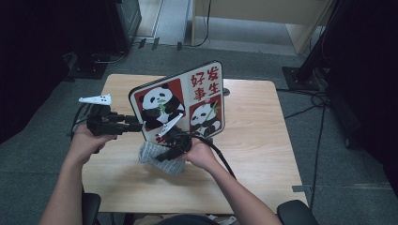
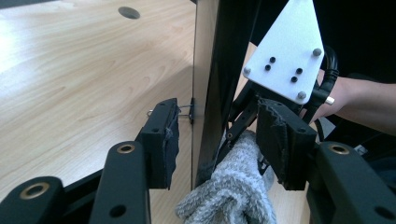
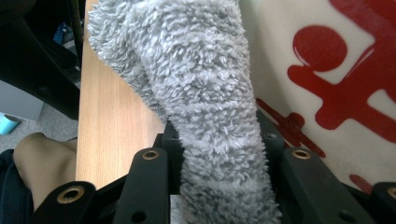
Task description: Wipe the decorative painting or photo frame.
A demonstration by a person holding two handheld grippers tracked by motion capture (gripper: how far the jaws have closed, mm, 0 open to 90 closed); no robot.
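Observation:
A board printed with pandas and red characters (image 1: 187, 101) stands tilted upright on the wooden table (image 1: 253, 122). My left gripper (image 1: 136, 125) reaches its left edge. In the left gripper view the board's thin edge (image 2: 205, 70) runs between the jaws of that gripper (image 2: 217, 135), and both pads stand a little off it. My right gripper (image 1: 162, 152) sits low in front of the board, shut on a fluffy grey cloth (image 1: 157, 159). In the right gripper view the cloth (image 3: 196, 70) is pinched between the jaws of the gripper (image 3: 217, 144) and lies against the board's face (image 3: 327, 70).
The right gripper's grey plate (image 2: 285, 51) and the hand holding it (image 2: 355, 98) are just behind the board. A round hole (image 1: 226, 92) marks the table's far side. Cables and a black stand (image 1: 309, 61) are on the floor at the right.

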